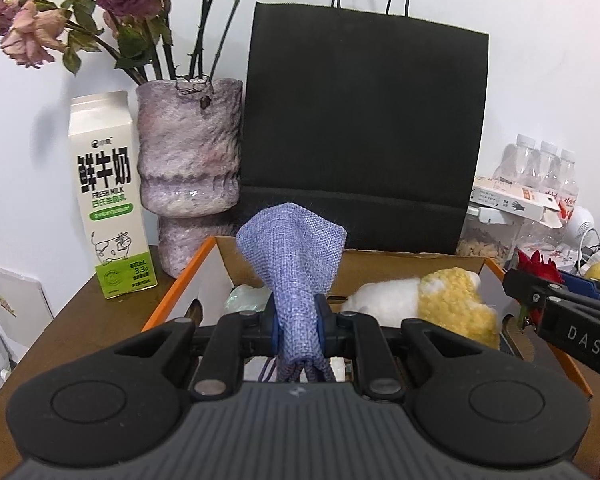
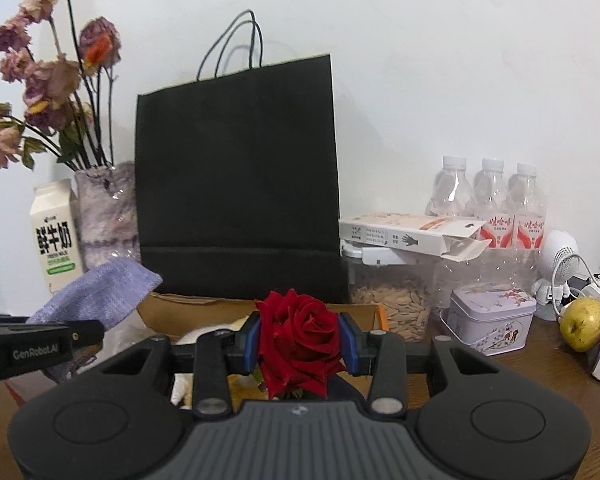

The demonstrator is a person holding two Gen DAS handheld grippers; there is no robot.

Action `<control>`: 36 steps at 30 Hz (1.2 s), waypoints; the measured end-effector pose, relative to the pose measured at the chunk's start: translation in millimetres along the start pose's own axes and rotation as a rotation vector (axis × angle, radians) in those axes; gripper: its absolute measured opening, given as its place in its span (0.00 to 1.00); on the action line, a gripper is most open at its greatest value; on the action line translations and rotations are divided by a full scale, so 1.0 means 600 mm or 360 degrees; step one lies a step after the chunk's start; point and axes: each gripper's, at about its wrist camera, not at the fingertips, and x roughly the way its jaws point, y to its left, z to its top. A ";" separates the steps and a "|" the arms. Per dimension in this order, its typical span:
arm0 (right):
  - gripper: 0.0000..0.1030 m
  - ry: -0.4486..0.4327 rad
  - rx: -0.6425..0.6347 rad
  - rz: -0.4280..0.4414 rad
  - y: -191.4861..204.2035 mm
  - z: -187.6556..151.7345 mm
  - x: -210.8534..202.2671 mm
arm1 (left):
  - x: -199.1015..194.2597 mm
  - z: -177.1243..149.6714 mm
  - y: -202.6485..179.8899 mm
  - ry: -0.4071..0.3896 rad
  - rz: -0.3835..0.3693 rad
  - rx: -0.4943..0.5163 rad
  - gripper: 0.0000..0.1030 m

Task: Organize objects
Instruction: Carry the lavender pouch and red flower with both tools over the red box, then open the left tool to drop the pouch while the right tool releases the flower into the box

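Note:
My left gripper (image 1: 298, 326) is shut on a blue woven pouch (image 1: 294, 264) and holds it upright over an open cardboard box (image 1: 416, 258) with an orange rim. A white and yellow plush toy (image 1: 432, 300) lies inside the box. My right gripper (image 2: 300, 340) is shut on a red rose (image 2: 300, 336) above the same box (image 2: 172, 312). The pouch (image 2: 100, 296) shows at the left of the right wrist view. The right gripper (image 1: 516, 286) with the rose (image 1: 540, 266) shows at the right of the left wrist view.
A black paper bag (image 1: 360, 128) stands behind the box. A milk carton (image 1: 108, 200) and a vase (image 1: 188, 160) of dried flowers are at the left. Water bottles (image 2: 488, 196), a seed jar (image 2: 392, 304), a tin (image 2: 488, 316) and a pear (image 2: 582, 322) stand at the right.

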 end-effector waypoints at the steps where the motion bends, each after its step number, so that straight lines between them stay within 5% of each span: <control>1: 0.37 0.0011 0.0001 0.0001 -0.002 0.000 0.005 | 0.004 0.001 0.000 0.0001 0.0000 0.0004 0.16; 9: 0.39 0.0065 -0.0006 0.0023 -0.005 0.002 0.028 | 0.031 0.005 0.000 0.0008 0.0000 0.0022 0.17; 12: 0.40 0.0083 -0.0017 0.0029 -0.002 0.003 0.033 | 0.035 0.005 0.000 0.0011 -0.0003 0.0040 0.24; 14: 0.43 0.0082 -0.0005 0.0037 -0.004 0.004 0.033 | 0.035 0.006 0.002 0.0005 0.0005 0.0039 0.43; 16: 0.57 0.0080 0.0009 0.0048 -0.006 0.005 0.030 | 0.032 0.007 0.005 -0.0012 0.0028 0.0029 0.77; 18: 0.84 0.0066 0.0019 0.0043 -0.008 0.007 0.026 | 0.029 0.008 0.008 -0.0035 0.0051 0.0036 0.99; 23: 1.00 0.0050 0.0046 0.0024 -0.014 0.011 0.022 | 0.029 0.011 0.013 -0.0053 0.0096 0.0049 1.00; 36: 1.00 0.0077 0.0064 0.0050 -0.009 0.011 0.010 | 0.020 0.006 0.020 0.0009 0.0058 0.0046 1.00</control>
